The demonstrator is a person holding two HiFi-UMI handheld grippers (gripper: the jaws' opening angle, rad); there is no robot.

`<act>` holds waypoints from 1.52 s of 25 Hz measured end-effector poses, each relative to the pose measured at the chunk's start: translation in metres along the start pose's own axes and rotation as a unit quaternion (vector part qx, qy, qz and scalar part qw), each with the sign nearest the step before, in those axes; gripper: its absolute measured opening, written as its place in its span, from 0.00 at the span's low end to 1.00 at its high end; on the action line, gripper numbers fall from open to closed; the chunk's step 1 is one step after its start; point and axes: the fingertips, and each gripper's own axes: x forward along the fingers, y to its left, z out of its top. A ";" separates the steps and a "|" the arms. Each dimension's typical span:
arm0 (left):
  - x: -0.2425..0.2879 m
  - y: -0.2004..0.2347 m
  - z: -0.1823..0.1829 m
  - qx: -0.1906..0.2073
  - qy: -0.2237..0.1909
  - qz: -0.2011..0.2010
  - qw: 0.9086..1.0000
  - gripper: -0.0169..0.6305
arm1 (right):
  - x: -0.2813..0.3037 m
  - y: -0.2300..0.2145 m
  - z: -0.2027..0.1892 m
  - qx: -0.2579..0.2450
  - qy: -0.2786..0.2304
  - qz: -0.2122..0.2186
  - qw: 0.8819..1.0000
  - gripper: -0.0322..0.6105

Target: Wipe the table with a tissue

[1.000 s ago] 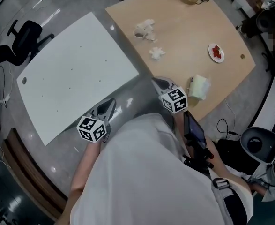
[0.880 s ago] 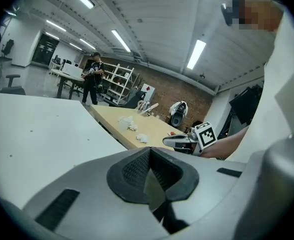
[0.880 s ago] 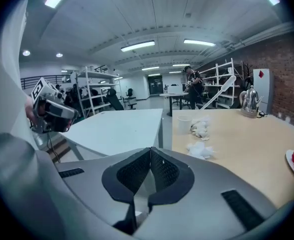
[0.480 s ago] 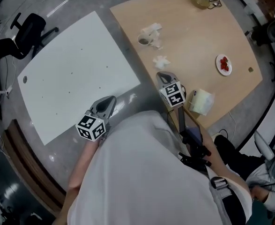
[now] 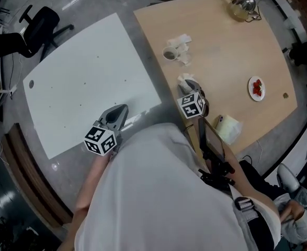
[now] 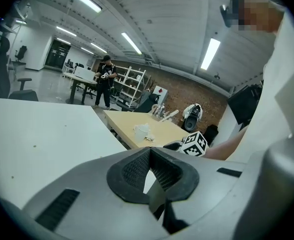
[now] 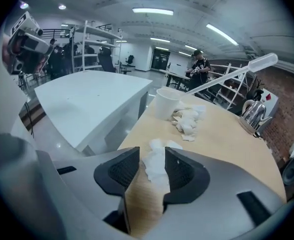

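Observation:
A small crumpled white tissue lies near the front-left edge of the wooden table. My right gripper is right at it. In the right gripper view the tissue sits on the wood between the open jaws of my right gripper, brushing the right pad. My left gripper hangs over the gap beside the white table. In the left gripper view its tips meet with nothing between them.
A white cup with more crumpled tissues stands farther back on the wooden table. Also there are a glass teapot, a plate of strawberries and a tissue pack. An office chair stands beyond the white table.
My right gripper has moved forward over the wooden table until the small tissue lies between its jaws. The left gripper has stayed about where it was.

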 end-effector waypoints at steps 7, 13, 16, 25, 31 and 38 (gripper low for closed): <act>0.004 0.017 0.013 -0.009 -0.008 0.020 1.000 0.04 | 0.020 -0.006 -0.008 -0.022 0.023 0.005 0.999 0.30; 0.011 0.019 0.016 -0.010 -0.003 0.019 1.000 0.04 | 0.027 -0.023 -0.008 0.006 0.026 0.010 1.000 0.18; 0.013 0.019 0.017 -0.011 -0.001 0.018 1.000 0.04 | 0.029 -0.026 -0.011 0.066 0.020 0.034 0.997 0.16; 0.009 0.018 0.010 -0.016 0.001 0.021 1.000 0.04 | 0.004 -0.027 0.025 0.225 -0.071 0.100 0.967 0.15; 0.000 0.018 0.005 -0.026 -0.005 0.030 0.999 0.04 | -0.023 0.003 0.065 0.232 -0.118 0.175 0.949 0.15; -0.032 0.018 -0.010 -0.041 -0.016 0.074 0.996 0.04 | -0.027 0.066 0.104 0.148 -0.131 0.252 0.947 0.15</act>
